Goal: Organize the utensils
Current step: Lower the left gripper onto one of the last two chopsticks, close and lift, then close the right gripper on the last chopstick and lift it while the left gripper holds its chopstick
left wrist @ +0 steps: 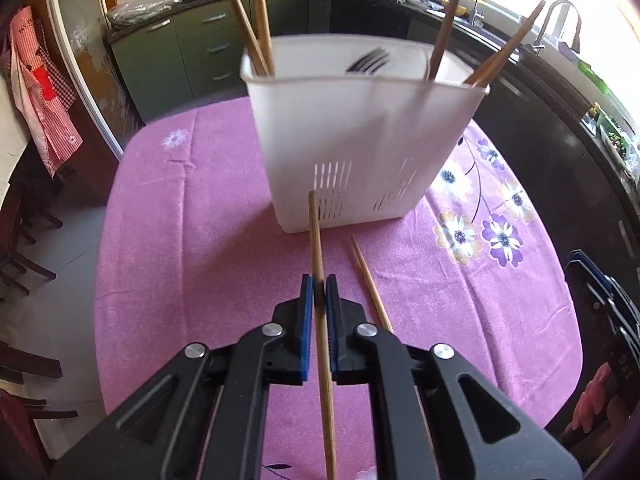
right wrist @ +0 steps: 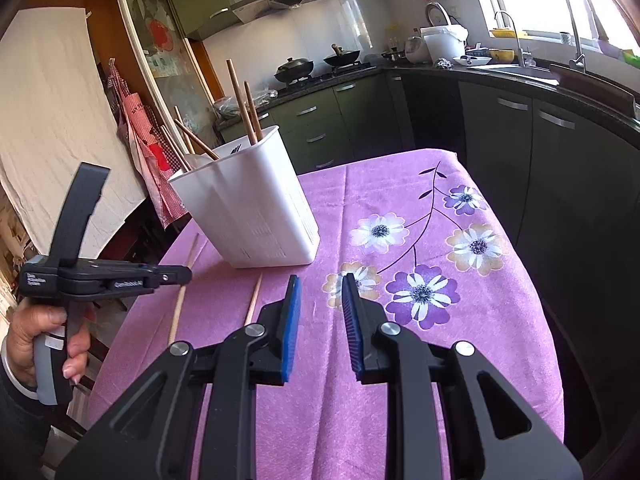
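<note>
The left gripper [left wrist: 319, 292] clenches a chopstick [left wrist: 318, 248] at lower centre, below the white holder [left wrist: 360, 140]. It should tip the stick upright over the rim before releasing. The right gripper [right wrist: 318, 312] hangs empty, jaws apart; another chopstick [left wrist: 370, 280] lies on the cloth.

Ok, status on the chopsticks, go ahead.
Left gripper shut on one chopstick. Right gripper open, nothing between the jaws. Second chopstick on tablecloth. Holder ahead, unobstructed.

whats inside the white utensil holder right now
Inside the white utensil holder: two pairs of wooden chopsticks at opposite ends and a dark fork between them. Its opaque walls hide their lower ends and anything lying at the bottom.
</note>
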The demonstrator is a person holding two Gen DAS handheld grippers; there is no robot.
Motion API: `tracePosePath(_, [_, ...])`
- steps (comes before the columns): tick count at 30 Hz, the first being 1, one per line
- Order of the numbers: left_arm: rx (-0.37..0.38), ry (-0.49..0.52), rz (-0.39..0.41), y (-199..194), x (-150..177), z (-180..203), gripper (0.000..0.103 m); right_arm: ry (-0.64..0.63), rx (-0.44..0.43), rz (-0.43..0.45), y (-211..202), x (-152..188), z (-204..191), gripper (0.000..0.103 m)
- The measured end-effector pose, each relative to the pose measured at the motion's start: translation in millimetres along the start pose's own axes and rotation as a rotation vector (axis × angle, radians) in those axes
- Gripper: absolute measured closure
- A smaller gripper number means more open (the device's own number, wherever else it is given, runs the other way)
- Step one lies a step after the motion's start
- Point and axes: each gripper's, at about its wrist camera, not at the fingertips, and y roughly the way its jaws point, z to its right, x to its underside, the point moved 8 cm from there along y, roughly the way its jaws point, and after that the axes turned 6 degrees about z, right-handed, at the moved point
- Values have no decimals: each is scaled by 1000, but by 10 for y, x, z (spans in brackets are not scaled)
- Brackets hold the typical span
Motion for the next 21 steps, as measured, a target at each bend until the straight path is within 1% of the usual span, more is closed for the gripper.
tracePosePath(2, [4, -3, 35, -179, -36, -82, 96, -2, -2, 1, -5, -4, -13, 77])
tracePosePath(10, [-4, -12, 161, -769, -72, -336, 96, -25, -6, -12, 29, 6, -116, 77])
tracePosePath(14, [0, -10, 206, -980, -45, -394, 97, -38, -9, -28, 74, 25, -169, 77])
tracePosePath(16, [-3, -5, 227, -1066, -20, -401, 97, -45, -10, -35, 98, 41, -196, 76])
tracePosePath(18, [-11, 5, 245, -1129, 9, -401, 97, -56, -11, -47, 133, 66, -228, 70])
tracePosePath(21, [-12, 16, 259, -1185, 71, -379, 97, -79, -12, -76, 215, 126, -286, 70])
